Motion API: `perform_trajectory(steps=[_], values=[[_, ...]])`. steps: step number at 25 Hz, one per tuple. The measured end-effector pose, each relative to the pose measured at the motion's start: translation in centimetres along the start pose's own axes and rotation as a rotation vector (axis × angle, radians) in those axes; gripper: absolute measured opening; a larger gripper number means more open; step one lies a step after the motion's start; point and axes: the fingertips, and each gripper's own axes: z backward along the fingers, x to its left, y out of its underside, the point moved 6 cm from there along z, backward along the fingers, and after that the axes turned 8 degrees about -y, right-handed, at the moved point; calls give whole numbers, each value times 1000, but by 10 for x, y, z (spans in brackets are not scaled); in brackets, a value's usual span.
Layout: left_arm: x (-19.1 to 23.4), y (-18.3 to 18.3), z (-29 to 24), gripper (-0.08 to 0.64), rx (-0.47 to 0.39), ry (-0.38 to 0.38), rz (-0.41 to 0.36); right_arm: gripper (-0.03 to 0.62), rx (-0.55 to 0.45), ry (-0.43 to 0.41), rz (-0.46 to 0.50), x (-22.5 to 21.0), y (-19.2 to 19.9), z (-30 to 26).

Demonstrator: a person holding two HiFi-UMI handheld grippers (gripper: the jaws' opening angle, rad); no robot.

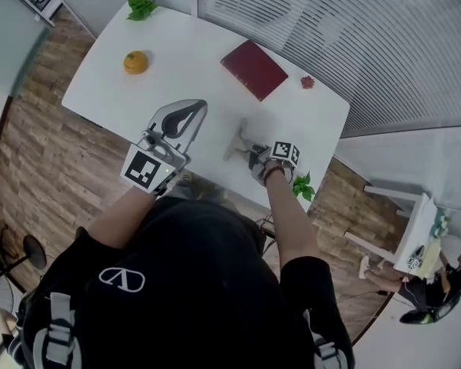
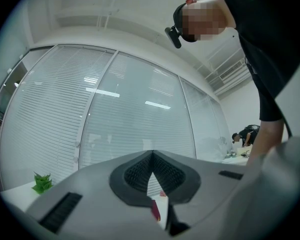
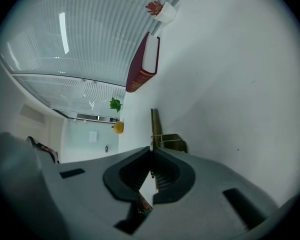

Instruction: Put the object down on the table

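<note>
My right gripper [image 1: 243, 126] lies rolled on its side just above the white table [image 1: 200, 75], near the front edge. Its jaws are shut. A thin brownish strip [image 3: 153, 124] with a fine metal wire across it sticks straight out from the tips [image 3: 151, 147], pinched at its near end and casting a dark shadow on the table; what it is I cannot tell. My left gripper [image 1: 186, 114] hovers to the left, tilted up toward the window blinds, with its jaws [image 2: 152, 154] shut and nothing between them.
A dark red book [image 1: 253, 69] [image 3: 144, 64] lies at the far side. Beside it is a small red flower pot [image 1: 307, 82] [image 3: 159, 10]. An orange [image 1: 135, 62] [image 3: 118, 128] and a green plant [image 1: 141, 7] sit at the left, with another plant [image 1: 303, 187] at the front right edge.
</note>
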Motion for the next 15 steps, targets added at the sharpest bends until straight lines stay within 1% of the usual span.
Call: perform_trajectory(steps=[6,8,9,12,15], values=[[-3,-1,-2,5,-4,6,3,8,33,68,3,4,-2,-2],[-3,-1,-3,5,-6,5,7,48,37,75,-4,5,-2,-2],[-2,-1,-3,5,-8,5,8,53,38,78,-3,5,-3,-1],[-1,-1,-3,5,-14,3,11,109,42,80,-5,6,-4,1],[0,-1,-3,5,-16,3,13,111,39,82,-6,7,-4,6]])
